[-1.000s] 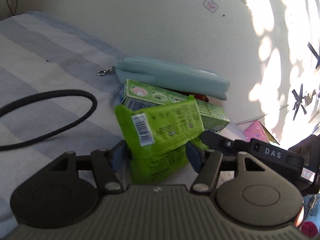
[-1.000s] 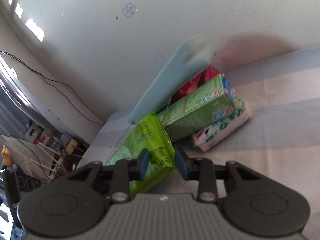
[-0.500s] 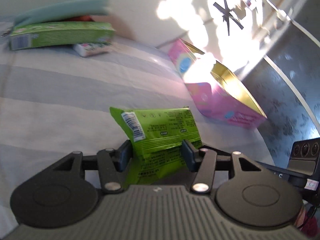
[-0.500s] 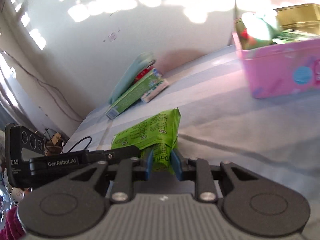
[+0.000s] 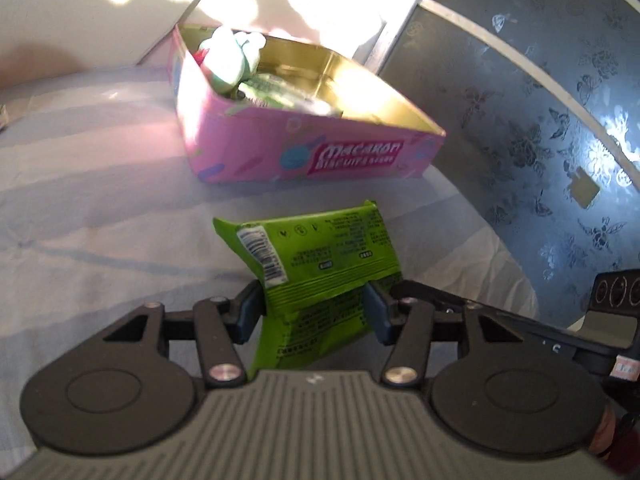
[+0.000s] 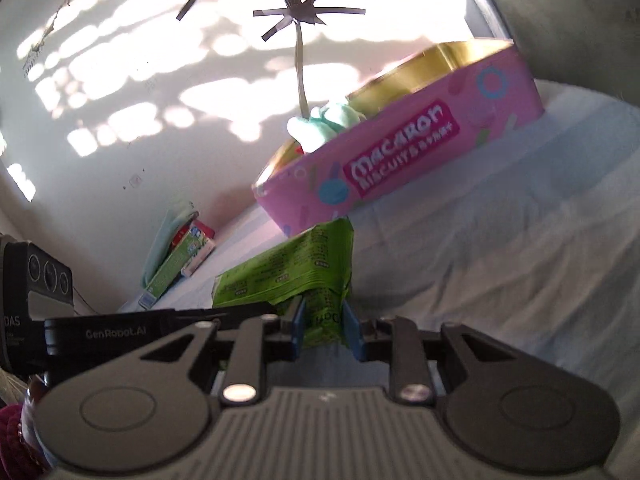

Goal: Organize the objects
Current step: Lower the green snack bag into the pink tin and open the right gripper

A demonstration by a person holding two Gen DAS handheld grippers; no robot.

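While both grippers grip one green packet, it hangs above the striped sheet, just short of the pink tin.

Packet: green packet [image 5: 320, 264], barcode on its left end, small print across the face; held off the sheet, near the tin's front wall but apart from it.
Left gripper: left gripper [image 5: 312, 312] is clamped across the packet's width, a blue pad pressing on each side.
Right gripper: right gripper [image 6: 325, 322] is pinched tight on the packet's narrow end, the pads nearly meeting with only the crimped edge between them.
Tin: pink tin [image 5: 256, 148], open, gold inside, "Macaron Biscuits" on its front wall; stands on the sheet beside the wall.
Tin contents: a pale green plush [image 5: 230, 60] at the left corner; flat green wrapped items [image 5: 288, 96] beside it.
Sheet: striped sheet [image 5: 100, 200], pale blue and white, lightly wrinkled.
Far pile: a green box [image 6: 176, 262] with a pale teal pouch [image 6: 162, 240] leaning on it against the wall, well apart from the tin.
Light: sun patches on the wall [image 6: 120, 92].
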